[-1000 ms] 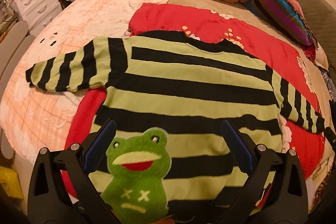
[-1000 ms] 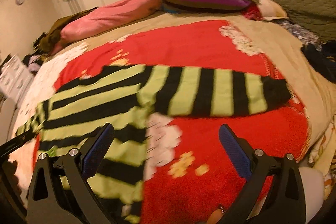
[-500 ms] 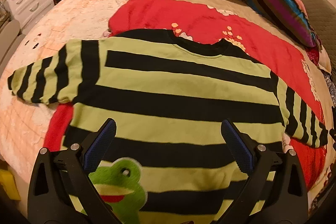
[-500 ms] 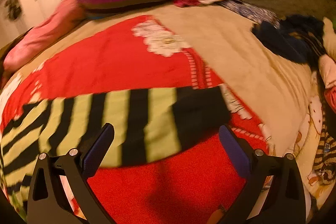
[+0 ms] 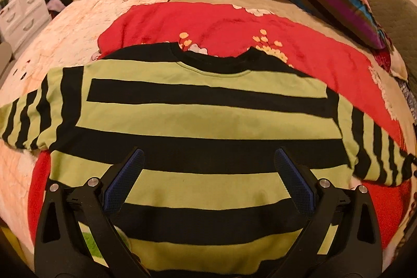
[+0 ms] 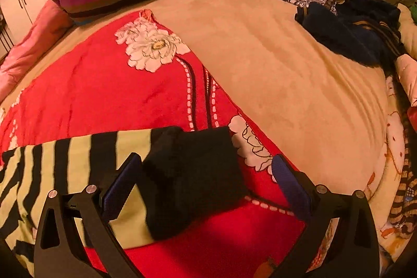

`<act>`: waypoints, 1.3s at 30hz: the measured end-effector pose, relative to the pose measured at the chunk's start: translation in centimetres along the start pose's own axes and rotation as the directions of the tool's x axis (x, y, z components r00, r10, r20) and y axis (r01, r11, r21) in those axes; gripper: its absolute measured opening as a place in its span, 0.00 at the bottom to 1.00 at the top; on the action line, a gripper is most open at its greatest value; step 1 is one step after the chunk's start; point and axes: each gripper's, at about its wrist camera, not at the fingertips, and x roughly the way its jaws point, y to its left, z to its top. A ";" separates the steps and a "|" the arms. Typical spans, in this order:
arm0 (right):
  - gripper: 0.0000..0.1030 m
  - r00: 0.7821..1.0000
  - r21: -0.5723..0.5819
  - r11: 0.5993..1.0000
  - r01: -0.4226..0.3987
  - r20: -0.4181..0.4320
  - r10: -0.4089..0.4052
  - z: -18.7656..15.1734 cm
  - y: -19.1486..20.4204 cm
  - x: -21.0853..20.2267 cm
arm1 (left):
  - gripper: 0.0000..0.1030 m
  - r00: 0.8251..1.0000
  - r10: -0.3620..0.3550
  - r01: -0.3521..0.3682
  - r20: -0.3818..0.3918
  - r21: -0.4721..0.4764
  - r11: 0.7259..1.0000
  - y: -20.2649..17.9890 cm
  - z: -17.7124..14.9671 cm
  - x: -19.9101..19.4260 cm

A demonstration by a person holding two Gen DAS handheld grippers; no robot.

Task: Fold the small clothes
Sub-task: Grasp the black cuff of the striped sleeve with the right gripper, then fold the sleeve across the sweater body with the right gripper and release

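Left wrist view: 1 striped sweater (image 5: 198, 119) lies flat on the bed (image 5: 78, 25).
Both tongs, left (image 5: 208, 163) and right (image 6: 206, 168), gape open; 1 red blanket (image 6: 104, 95), 2 pillows.

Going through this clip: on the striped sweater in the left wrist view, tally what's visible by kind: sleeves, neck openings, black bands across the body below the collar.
On the striped sweater:
Sleeves: 2 (left sleeve, right sleeve)
Neck openings: 1 (black collar)
Black body bands: 4 (the lowest partly behind the left gripper)
Total: 7
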 end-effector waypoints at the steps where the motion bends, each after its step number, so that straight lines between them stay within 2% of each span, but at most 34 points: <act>1: 0.96 1.000 0.000 1.000 -0.004 -0.003 0.004 0.1 0.1 0.3 | 0.91 1.000 0.006 -0.006 -0.003 0.003 1.000 0.1 -0.2 0.3; 4: 0.95 1.000 0.005 1.000 -0.013 -0.013 0.013 0.4 0.2 1.2 | 0.91 1.000 0.018 -0.018 -0.002 0.002 1.000 0.7 -0.8 1.1; 5: 0.92 1.000 0.004 1.000 -0.021 -0.016 0.021 0.4 0.3 1.5 | 0.91 1.000 0.021 -0.021 0.000 0.004 1.000 0.9 -1.0 1.4; 6: 0.85 0.999 0.004 1.000 -0.030 -0.023 0.030 0.4 0.3 1.8 | 0.91 1.000 0.023 -0.023 0.001 0.009 1.000 1.0 -1.2 1.6; 7: 0.66 0.998 0.009 0.999 -0.042 -0.037 0.042 0.3 0.4 2.1 | 0.91 1.000 0.025 -0.025 0.004 0.018 1.000 1.0 -1.4 1.9; 8: 0.60 0.997 0.013 0.998 -0.058 -0.055 0.059 0.2 0.5 2.4 | 0.91 1.000 0.026 -0.027 0.004 0.033 0.999 1.0 -1.7 2.1; 9: 0.58 0.997 0.008 0.998 -0.058 -0.055 0.058 0.1 0.7 2.3 | 0.88 1.000 0.028 -0.028 0.004 0.045 0.999 0.9 -1.9 2.3; 10: 0.52 0.997 -0.010 0.998 -0.068 -0.039 0.067 0.0 1.0 1.9 | 0.86 1.000 0.031 -0.031 0.002 0.062 0.998 0.8 -2.1 2.6; 12: 0.38 0.995 -0.039 0.994 -0.097 -0.015 0.097 -0.1 1.4 1.2 | 0.77 0.999 0.031 -0.030 -0.018 0.088 0.996 0.8 -2.5 3.3; 13: 0.22 0.991 -0.050 0.990 -0.135 -0.004 0.135 -0.2 1.7 0.6 | 0.75 0.999 0.031 -0.029 -0.027 0.088 0.996 1.0 -2.7 3.5; 14: 0.15 0.986 -0.058 0.985 -0.165 0.007 0.166 -0.3 2.0 0.0 | 0.72 0.999 0.026 -0.023 -0.040 0.078 0.997 1.2 -2.9 3.9; 17: 0.14 0.970 -0.090 0.969 -0.232 0.054 0.237 -0.4 3.7 -2.5 | 0.69 0.998 0.013 -0.009 -0.057 0.067 0.998 1.7 -3.4 4.6; 19: 0.14 0.947 -0.114 0.947 -0.301 0.083 0.311 -0.5 5.5 -4.4 | 0.69 0.999 0.007 -0.003 -0.052 0.076 0.997 1.9 -3.6 4.6; 24: 0.13 0.865 -0.169 0.864 -0.474 0.094 0.492 -0.8 11.6 -8.3 | 0.69 0.999 -0.025 0.028 -0.043 0.062 0.998 2.6 -3.8 4.3; 26: 0.13 0.838 -0.190 0.834 -0.519 0.082 0.540 -0.9 14.0 -9.1 | 0.69 0.999 -0.029 0.031 -0.039 0.067 0.997 2.7 -3.9 4.3; 28: 0.13 0.797 -0.208 0.788 -0.580 0.053 0.601 -1.4 17.1 -10.2 | 0.69 0.999 -0.033 0.036 -0.037 0.065 0.997 2.9 -3.9 4.1; 33: 0.13 0.721 -0.274 0.689 -0.671 -0.022 0.693 -2.7 24.9 -12.0 | 0.69 0.998 -0.060 0.061 -0.024 0.040 0.997 3.5 -3.9 3.7; 39: 0.13 0.673 -0.292 0.626 -0.724 -0.097 0.733 -5.2 32.1 -12.5 | 0.69 0.996 -0.086 0.086 0.012 0.012 0.996 4.4 -3.5 3.1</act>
